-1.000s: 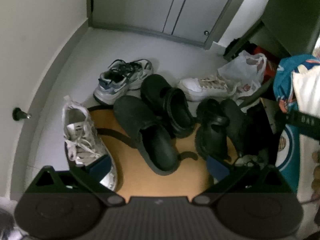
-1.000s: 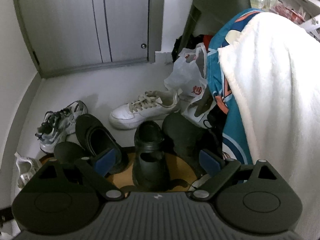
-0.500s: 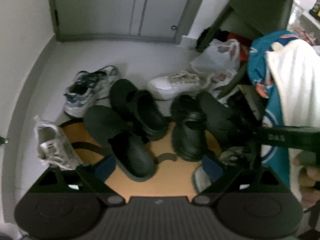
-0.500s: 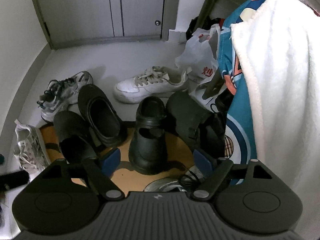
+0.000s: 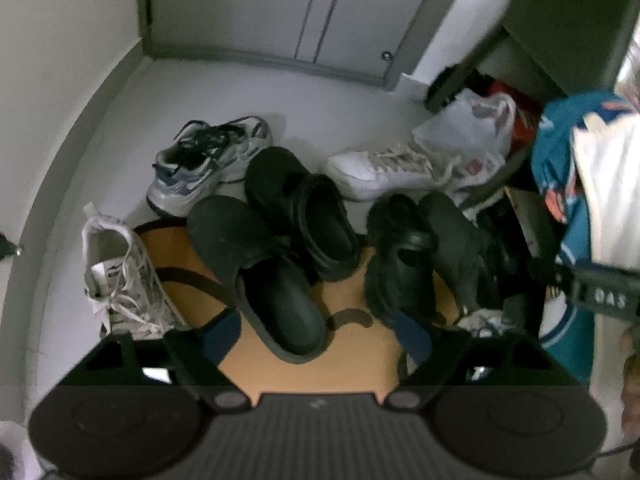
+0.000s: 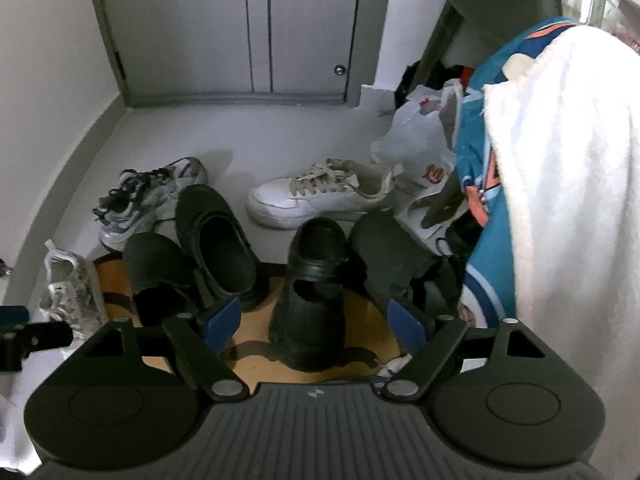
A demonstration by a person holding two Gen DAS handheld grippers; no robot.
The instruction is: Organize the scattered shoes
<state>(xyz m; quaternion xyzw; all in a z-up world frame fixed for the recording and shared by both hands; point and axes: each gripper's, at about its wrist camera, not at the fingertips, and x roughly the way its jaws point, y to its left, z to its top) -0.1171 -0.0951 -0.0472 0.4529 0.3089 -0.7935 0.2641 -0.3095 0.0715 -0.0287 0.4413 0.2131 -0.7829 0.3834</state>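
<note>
Right claw (image 6: 314,322) gapes over a black strapped shoe (image 6: 310,292) on the orange mat (image 6: 256,340); white sneaker (image 6: 320,196) lies beyond

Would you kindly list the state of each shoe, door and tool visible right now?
Left tool: open, just been closing, astride a black clog's heel, not gripping.
Right tool: open, astride the strapped black shoe.
Black clog: upright, on the orange mat.
Strapped black shoe: upright.
White sneaker: upright, laced.
Grey sneaker: upright, laces loose.
Cabinet doors: closed.
</note>
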